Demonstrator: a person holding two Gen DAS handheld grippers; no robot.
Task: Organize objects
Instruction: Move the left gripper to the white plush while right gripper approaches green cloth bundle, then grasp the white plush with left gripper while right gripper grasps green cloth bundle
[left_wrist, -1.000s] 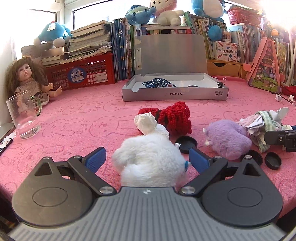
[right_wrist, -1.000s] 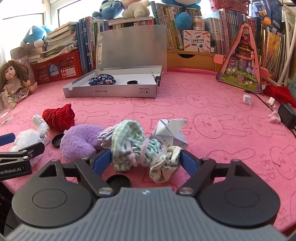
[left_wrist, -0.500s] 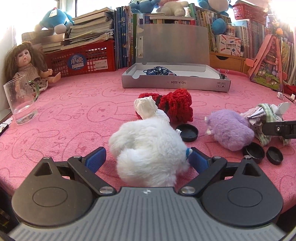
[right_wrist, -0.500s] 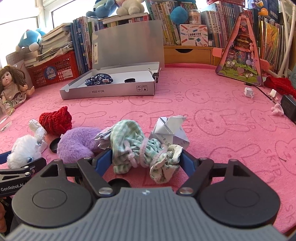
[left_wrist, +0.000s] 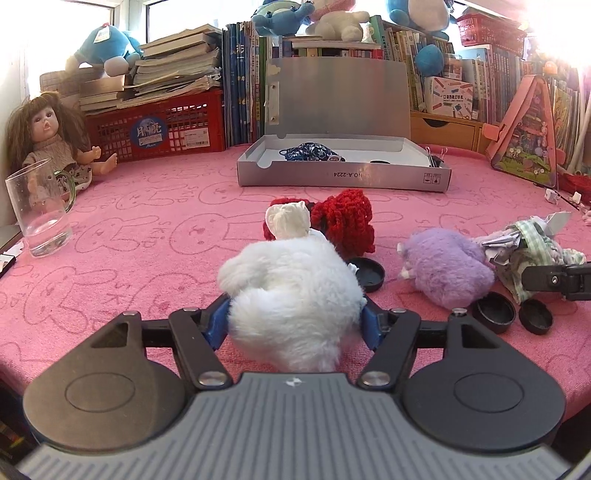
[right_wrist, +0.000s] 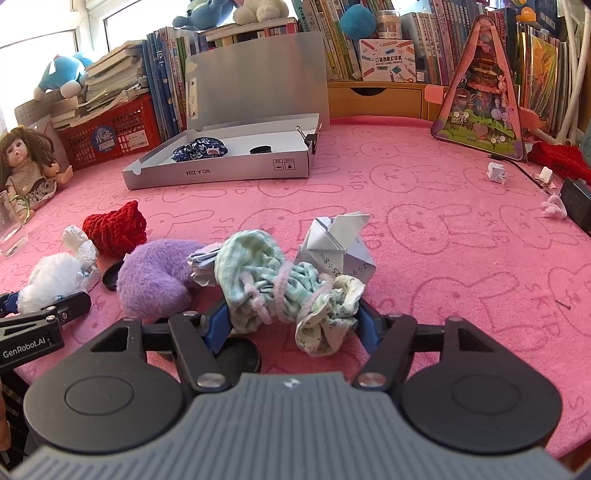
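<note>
My left gripper (left_wrist: 293, 323) is closing its jaws on a white fluffy plush toy (left_wrist: 291, 288) on the pink table mat, and both blue pads press into its fur. My right gripper (right_wrist: 293, 321) is closing too, its pads against a green checked cloth bundle (right_wrist: 273, 288) tied with pink yarn. Between the two lies a purple plush (right_wrist: 151, 273). A red crochet piece (left_wrist: 347, 218) and a white crumpled wad (left_wrist: 288, 221) lie just beyond the white toy. An open grey box (left_wrist: 343, 177) stands further back and holds a blue patterned cloth and a black cap.
Black caps (left_wrist: 365, 273) (left_wrist: 495, 315) lie near the plush toys. Folded paper (right_wrist: 340, 240) sits behind the cloth bundle. A glass mug (left_wrist: 40, 210) and a doll (left_wrist: 48, 136) are at the left. A red crate (left_wrist: 159, 129), books and a triangular toy house (right_wrist: 480, 96) line the back.
Both grippers' jaws have come inward: the left pads now press the white plush and the right pads the cloth bundle. Neither hand has shifted much.
</note>
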